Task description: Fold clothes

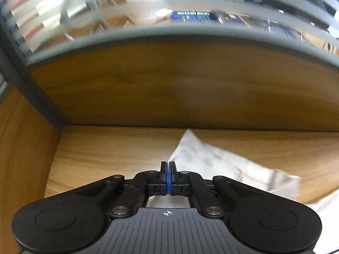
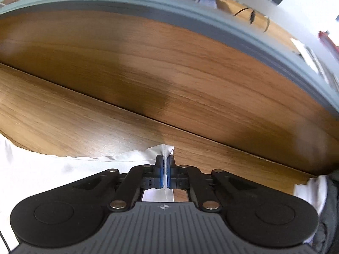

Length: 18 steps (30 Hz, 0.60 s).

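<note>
White cloth, a garment (image 1: pixel 214 160) lying on the wooden table (image 1: pixel 106 148), is what we hold at two places. Our left gripper (image 1: pixel 168 166) points steeply down at the table, its black fingers (image 1: pixel 163 169) pressed together on an edge of the fabric; from that pinch the cloth spreads away to the right in soft, blurred folds. Our right gripper (image 2: pixel 165 162) is likewise clamped, and between its blue pads (image 2: pixel 168 176) we see a thin bunched strip of the same white garment (image 2: pixel 63 169), whose corner sticks up just past the fingertips. From there the fabric runs off to the left over the table (image 2: pixel 106 116). Behind the tabletop stands a wooden partition (image 1: pixel 169 84) with a grey rim (image 1: pixel 169 31). Beyond it we make out only blurred desk clutter.
</note>
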Tool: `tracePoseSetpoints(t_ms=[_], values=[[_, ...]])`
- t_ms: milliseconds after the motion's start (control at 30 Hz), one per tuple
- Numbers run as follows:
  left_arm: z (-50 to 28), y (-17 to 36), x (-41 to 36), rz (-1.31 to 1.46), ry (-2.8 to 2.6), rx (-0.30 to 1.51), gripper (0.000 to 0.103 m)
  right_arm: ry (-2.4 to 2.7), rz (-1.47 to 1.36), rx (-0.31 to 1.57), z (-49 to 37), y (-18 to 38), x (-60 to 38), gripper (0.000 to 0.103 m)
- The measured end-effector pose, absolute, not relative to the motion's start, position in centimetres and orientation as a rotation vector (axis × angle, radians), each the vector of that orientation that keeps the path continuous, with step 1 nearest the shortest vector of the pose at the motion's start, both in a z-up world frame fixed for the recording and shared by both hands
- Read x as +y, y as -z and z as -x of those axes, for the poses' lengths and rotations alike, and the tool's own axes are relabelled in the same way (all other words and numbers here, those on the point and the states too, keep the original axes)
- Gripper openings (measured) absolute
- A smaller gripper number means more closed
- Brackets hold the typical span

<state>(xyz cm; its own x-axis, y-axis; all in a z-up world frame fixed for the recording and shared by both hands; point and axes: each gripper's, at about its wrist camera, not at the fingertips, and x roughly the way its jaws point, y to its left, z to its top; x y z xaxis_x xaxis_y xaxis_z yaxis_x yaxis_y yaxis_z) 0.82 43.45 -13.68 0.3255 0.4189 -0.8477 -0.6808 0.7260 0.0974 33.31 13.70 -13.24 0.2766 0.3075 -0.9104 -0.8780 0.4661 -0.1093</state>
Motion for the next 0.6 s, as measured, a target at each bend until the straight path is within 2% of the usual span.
tracePoseSetpoints(t_ms=[233,467,500,600], values=[[-3.6,11.8,43.3,0.21,-0.769,0.947,0.002,-0.807,0.711,0.932,-34.5,12.4,11.7,0.003],[-5.3,12.6,43.6,0.256,-0.71,0.981,0.003,-0.828,0.654,0.97,-36.1,12.9,11.7,0.005],[-5.0,12.6,43.5,0.26,-0.703,0.988,0.004,-0.835,0.654,0.976,-36.2,13.1,11.8,0.008],[-3.1,12.1,43.3,0.284,-0.695,0.997,0.005,-0.861,0.651,0.981,-36.0,12.9,11.1,0.031]])
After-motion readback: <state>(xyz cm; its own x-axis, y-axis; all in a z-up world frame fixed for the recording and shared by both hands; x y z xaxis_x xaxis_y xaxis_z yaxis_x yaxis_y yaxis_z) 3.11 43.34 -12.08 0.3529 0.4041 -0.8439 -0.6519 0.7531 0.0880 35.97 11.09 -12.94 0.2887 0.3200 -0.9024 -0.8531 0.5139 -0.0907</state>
